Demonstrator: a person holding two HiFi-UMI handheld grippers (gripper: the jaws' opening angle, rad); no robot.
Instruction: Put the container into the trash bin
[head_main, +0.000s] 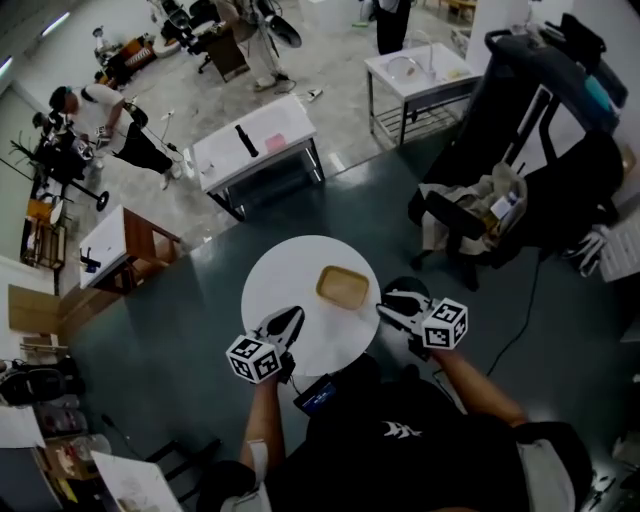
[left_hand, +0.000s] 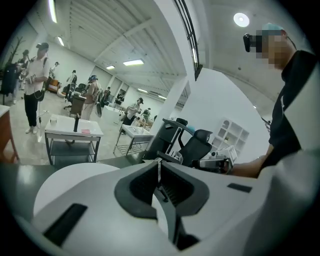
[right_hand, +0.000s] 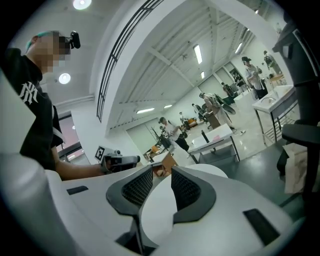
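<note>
A shallow tan container (head_main: 343, 287) lies on the round white table (head_main: 285, 270), right of its middle. My left gripper (head_main: 293, 318) hovers over the table's near edge, just left of the container, with its jaws shut and nothing between them (left_hand: 159, 163). At the container's right, my right gripper (head_main: 386, 309) points inward with its jaws apart and nothing between them (right_hand: 161, 169). Neither gripper touches the container. Each gripper view shows the other gripper across the table. A dark round thing (head_main: 405, 287) sits by the table's right edge, partly hidden; I cannot tell what it is.
A black office chair (head_main: 520, 190) draped with cloth and bags stands at the right. Two white work tables (head_main: 255, 145) (head_main: 415, 72) stand further back. A wooden cabinet (head_main: 135, 250) is at the left. People move about at the far end of the room.
</note>
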